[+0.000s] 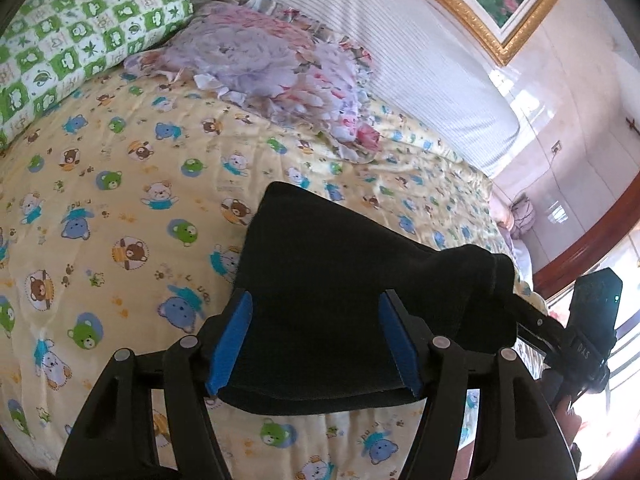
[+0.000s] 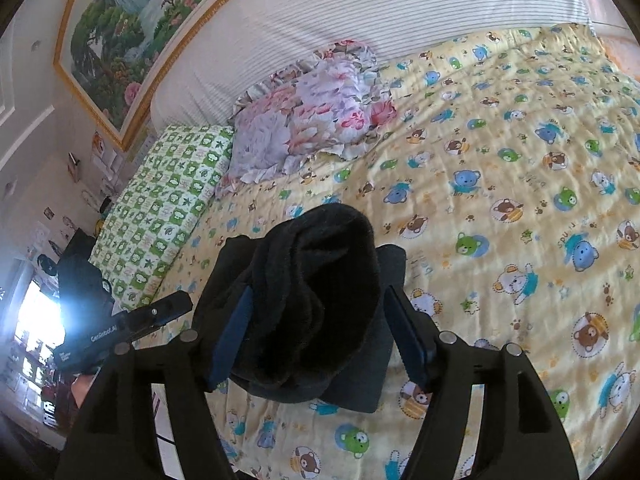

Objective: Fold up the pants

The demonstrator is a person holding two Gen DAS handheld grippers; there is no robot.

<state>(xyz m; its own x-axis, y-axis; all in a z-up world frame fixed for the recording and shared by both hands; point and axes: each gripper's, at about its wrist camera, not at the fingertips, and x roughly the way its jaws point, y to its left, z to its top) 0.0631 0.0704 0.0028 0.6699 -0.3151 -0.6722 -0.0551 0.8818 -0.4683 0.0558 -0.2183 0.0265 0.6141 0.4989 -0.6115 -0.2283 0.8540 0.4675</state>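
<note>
Left wrist view: black soft-fabric pants (image 1: 352, 300), folded into a flat slab, lie on the yellow bear-print quilted bedsheet (image 1: 120, 200), between and beyond the fingers.
Left gripper (image 1: 316, 344): jaws wide apart, blue pads (image 1: 232, 344) either side of the cloth; pads appear to stand off the cloth; nothing gripped.
Right gripper, seen from left (image 1: 536, 324): black finger at the pants' right edge; contact cannot be told.
Right wrist view: pants (image 2: 320, 300) bunched w/ a rolled hump on top, flatter layer beneath.
Right gripper (image 2: 316, 332): jaws spread wide, dark-blue pads (image 2: 408, 340) flanking the hump; no firm grip seen.
Left gripper, seen from right (image 2: 160, 312): black finger just beside the pants' left side.
Obstruction: pants hump hides part of the sheet and of the left pad in right wrist view.
Surroundings: green-and-white check pillow (image 1: 80, 36); pink-lilac floral frilled cushion (image 1: 272, 76) beside it, both near the white striped padded headboard (image 1: 420, 48); gold-framed landscape painting (image 2: 132, 36) on wall above.
Textures: sheet lightly wrinkled, quilted; pants matte, thick; gripper arms hard black plastic w/ metal pivot pins.
</note>
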